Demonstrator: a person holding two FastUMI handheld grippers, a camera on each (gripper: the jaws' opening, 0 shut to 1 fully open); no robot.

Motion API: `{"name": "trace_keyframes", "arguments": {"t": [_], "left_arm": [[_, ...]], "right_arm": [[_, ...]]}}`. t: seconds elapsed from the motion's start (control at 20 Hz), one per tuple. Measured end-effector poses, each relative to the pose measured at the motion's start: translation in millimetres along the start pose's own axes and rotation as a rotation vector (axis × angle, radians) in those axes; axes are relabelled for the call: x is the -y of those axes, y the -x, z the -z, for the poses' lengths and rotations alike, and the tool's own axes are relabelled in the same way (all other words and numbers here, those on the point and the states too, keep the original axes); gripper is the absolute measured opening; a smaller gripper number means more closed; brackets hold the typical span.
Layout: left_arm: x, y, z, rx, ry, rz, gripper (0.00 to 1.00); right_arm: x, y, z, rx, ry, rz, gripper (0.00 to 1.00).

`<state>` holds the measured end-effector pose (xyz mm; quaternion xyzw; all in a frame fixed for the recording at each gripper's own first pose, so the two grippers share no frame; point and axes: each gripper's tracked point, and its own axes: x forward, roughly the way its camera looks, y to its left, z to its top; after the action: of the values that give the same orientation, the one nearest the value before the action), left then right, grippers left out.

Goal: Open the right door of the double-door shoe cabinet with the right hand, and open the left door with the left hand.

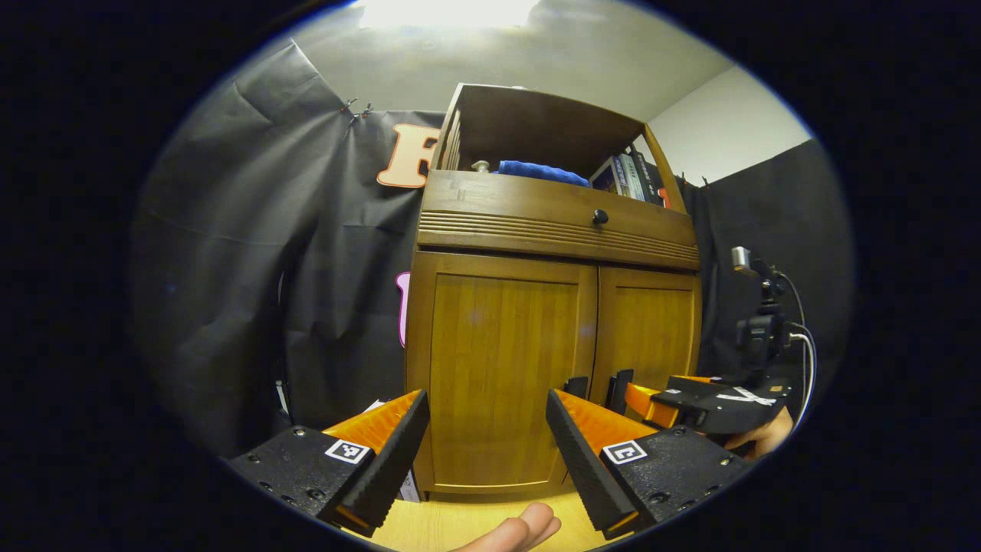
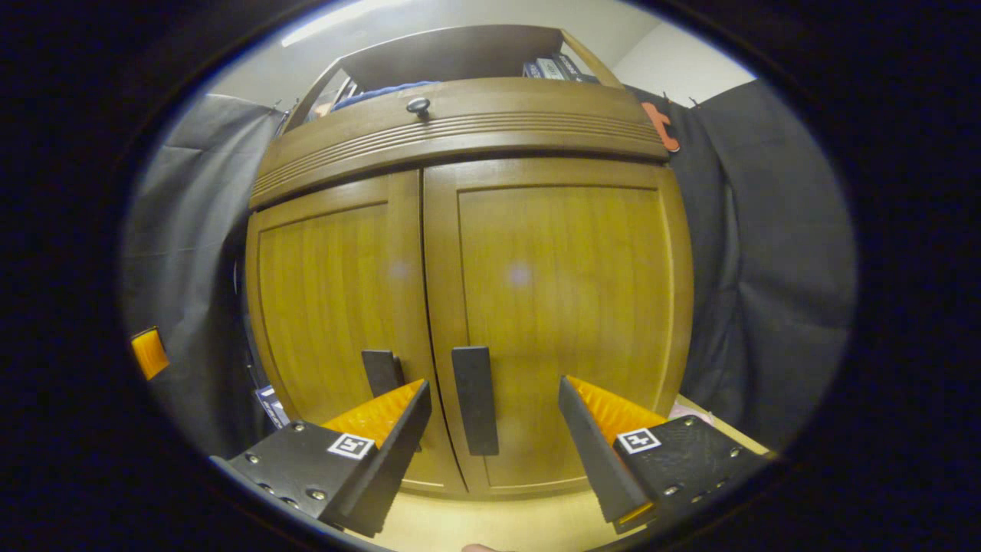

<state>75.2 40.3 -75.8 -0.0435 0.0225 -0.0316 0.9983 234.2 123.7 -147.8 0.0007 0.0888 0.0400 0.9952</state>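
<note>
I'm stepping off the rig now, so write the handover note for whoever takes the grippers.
Right gripper: open, close in front of the cabinet, the right door's handle between its fingers, not gripped.
Left gripper: open, held back from the left door, touching nothing.
Cabinet: both doors shut; left door's handle sits beside the centre seam.
Done: approach only.
Left: close on the right handle and pull that door open, then bring the left gripper to the left handle and open that door.
</note>
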Motion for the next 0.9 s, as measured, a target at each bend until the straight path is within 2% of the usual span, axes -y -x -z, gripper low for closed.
{"name": "trace_keyframes", "arguments": {"t": [0.1,0.15,0.2,0.25,0.3,0.35,0.45,0.5,0.55,0.65,0.7,0.75,0.8,0.85,0.9], "left_arm": [[2,-2,3,-0.012,-0.002,0.009,0.95],[3,-3,5,-0.019,-0.004,0.013,0.9],[3,-4,5,-0.02,-0.008,0.021,0.95],[1,-5,5,-0.021,-0.006,0.02,0.9],[-2,-5,5,-0.022,-0.008,0.009,0.94],[-6,-6,5,-0.018,-0.012,0.0,0.9],[-7,-6,3,-0.01,-0.013,-0.005,0.9],[-8,-6,2,-0.008,-0.012,-0.004,0.94],[-8,-5,1,-0.005,-0.012,-0.001,0.91],[-8,-4,-1,0.002,-0.009,0.002,0.94],[-8,-4,-2,0.006,-0.009,0.001,0.94],[-10,-4,-2,0.007,-0.012,-0.003,0.9],[-11,-4,-2,0.008,-0.012,-0.006,0.9],[-11,-5,-1,0.007,-0.013,-0.008,0.9],[-10,-6,0,0.003,-0.011,-0.006,0.9]], "right_arm": [[-1,-13,0,0.006,-0.018,0.005,0.95],[-2,-19,2,0.009,-0.016,0.009,0.95],[-2,-24,5,0.009,-0.011,0.012,0.99],[-2,-28,8,0.003,-0.001,0.015,0.99],[-2,-34,12,-0.005,0.014,0.019,0.95],[-1,-38,16,-0.013,0.026,0.02,0.94],[1,-46,25,-0.03,0.042,0.034,0.92],[1,-48,29,-0.04,0.032,0.029,0.82],[-6,-55,33,-0.047,0.007,-0.003,0.72],[-17,-53,34,-0.056,-0.014,-0.032,0.51],[-17,-57,34,-0.049,0.011,-0.024,0.41],[-15,-56,34,-0.043,0.075,-0.018,0.3],[-14,-54,32,-0.035,0.111,-0.011,0.33],[-16,-53,33,-0.035,0.111,-0.008,0.28],[-17,-55,35,-0.037,0.105,-0.017,0.28]]}}
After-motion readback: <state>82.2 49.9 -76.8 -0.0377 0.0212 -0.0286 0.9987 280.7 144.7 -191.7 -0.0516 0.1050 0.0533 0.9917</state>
